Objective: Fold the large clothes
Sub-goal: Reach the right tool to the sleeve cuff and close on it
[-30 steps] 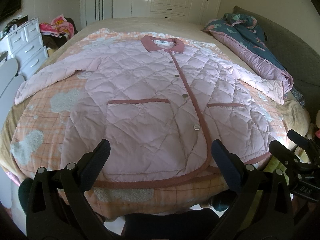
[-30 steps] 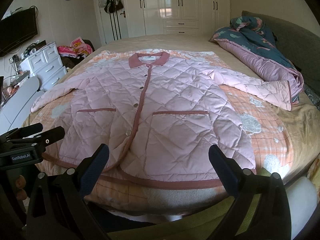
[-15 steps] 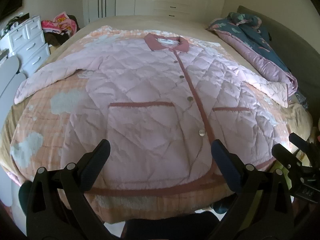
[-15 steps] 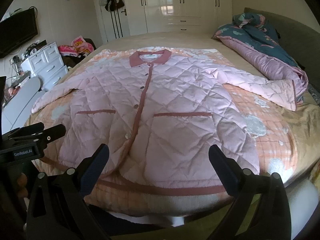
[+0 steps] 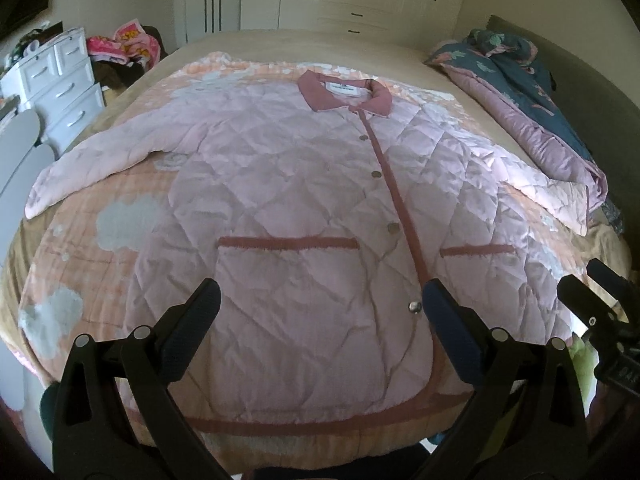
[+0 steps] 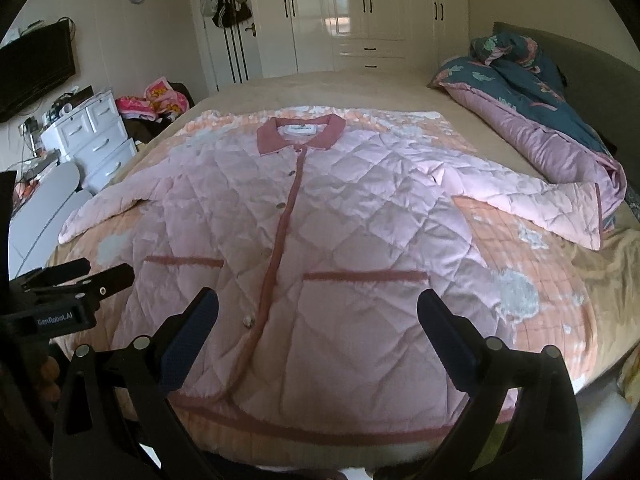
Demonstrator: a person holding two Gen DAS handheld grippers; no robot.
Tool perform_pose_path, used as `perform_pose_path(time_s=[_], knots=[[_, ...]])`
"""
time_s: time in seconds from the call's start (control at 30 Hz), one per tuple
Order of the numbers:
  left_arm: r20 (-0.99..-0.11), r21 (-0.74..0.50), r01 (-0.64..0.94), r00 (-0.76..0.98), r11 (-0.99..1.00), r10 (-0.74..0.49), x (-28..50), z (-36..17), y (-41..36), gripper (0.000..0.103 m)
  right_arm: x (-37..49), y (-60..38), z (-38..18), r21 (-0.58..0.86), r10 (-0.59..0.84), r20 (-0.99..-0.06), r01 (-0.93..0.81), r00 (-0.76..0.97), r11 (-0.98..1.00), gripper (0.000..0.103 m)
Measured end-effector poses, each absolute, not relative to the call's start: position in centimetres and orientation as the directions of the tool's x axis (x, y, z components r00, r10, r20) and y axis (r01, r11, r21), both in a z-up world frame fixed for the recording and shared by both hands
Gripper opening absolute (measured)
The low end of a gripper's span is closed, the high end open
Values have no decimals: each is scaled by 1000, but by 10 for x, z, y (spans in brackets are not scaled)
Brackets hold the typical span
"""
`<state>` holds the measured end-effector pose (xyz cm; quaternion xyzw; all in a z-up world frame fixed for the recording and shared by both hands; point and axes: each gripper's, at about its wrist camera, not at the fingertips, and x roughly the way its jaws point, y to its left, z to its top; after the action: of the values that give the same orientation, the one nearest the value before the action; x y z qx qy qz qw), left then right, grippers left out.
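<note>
Bed [image 6: 592,276] | quilted jacket [image 6: 360,232] flat, buttoned | left gripper [image 5: 320,308], right gripper [image 6: 318,312] agape

The pink quilted jacket [image 5: 304,216] lies flat across the bed [image 6: 320,84], both sleeves spread, nothing on top of it. A bunched quilt [image 6: 540,120] crowds the right sleeve's cuff, touching it. White drawers [image 6: 96,136] stand beside the bed's left edge.

One quilted pink jacket [image 5: 304,216] lies ahead of the fingers, with two sleeves, two trimmed pockets, one collar and four visible buttons. One orange blanket [image 5: 100,240] lies beneath it, and one dark quilt [image 5: 532,92] is bunched far right. Two grippers: left gripper [image 5: 320,312], right gripper [image 6: 318,312].
</note>
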<state>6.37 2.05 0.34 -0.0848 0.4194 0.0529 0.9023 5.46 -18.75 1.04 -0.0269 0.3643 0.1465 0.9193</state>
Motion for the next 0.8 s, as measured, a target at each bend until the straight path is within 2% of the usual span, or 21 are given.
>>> perform_pose_path(time_s=[0.8], knots=[[-770,-116,-198,637,973,38,159,29,31,95,151,-192,33,87,229,-677,-232,699,969,99]])
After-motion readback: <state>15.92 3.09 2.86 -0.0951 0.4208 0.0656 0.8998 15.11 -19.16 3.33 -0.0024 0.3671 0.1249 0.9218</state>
